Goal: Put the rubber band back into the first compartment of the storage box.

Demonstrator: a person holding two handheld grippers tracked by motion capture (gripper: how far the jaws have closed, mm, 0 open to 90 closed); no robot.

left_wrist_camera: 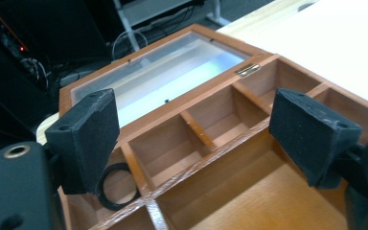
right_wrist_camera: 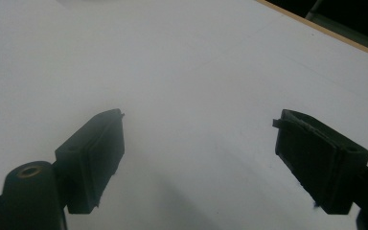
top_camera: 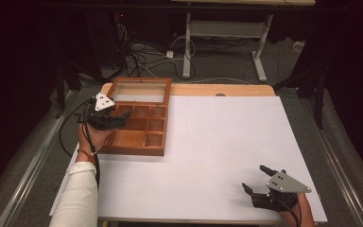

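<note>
Left side of table: person's left hand (top_camera: 90, 137), white sleeve (top_camera: 78, 194), holds the left gripper (top_camera: 118, 121) over the near-left part of an open brown wooden compartment box (top_camera: 139, 150). In the left gripper view the jaws stand wide apart and released, nothing between the pads; they hang above the box without touching it.

Box: sits at the left edge of the white table surface (top_camera: 217, 142). Its hinged lid with a clear pane (top_camera: 139, 92) lies folded back flat on the far side, joined by a small metal hinge (left_wrist_camera: 248, 70). The tray is split into small square compartments along the far and right sides and one large compartment at the near left.

Black rubber ring (left_wrist_camera: 116, 186): lies flat on the floor of a small corner compartment, just beside the left jaw in the left gripper view and partly hidden behind it. Free of the gripper, not held. The other compartments that can be seen hold nothing.

Right side: right gripper (top_camera: 259, 178), grey three-cornered plate on top, at the near-right corner of the table, well apart from the box. In the right gripper view its jaws are spread wide, released, with bare white table surface beyond them.

Beyond the table: cables on the grey floor (top_camera: 146, 56) and the white legs of a desk frame (top_camera: 187, 42).
</note>
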